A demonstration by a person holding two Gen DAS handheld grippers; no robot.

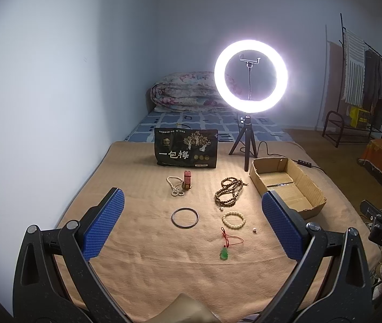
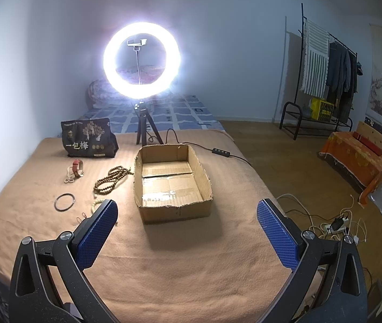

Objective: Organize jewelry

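1. Plainly, nothing is in hand: my left gripper [image 1: 191,223] and right gripper [image 2: 186,231] both stand wide open, empty, above the blanket [image 1: 142,263].
2. The jewelry lies ahead of my left fingers [image 1: 102,223]: green pendant [image 1: 223,254] nearest, its red cord [image 1: 229,238] running away from me toward the white bead bracelet [image 1: 233,219]; metal bangle [image 1: 185,217] lies flat, just left.
3. The cardboard box [image 2: 173,211], still empty, sits straight ahead of my right fingers [image 2: 277,238], its long axis running away.
4. I judge the left nearer the jewelry.
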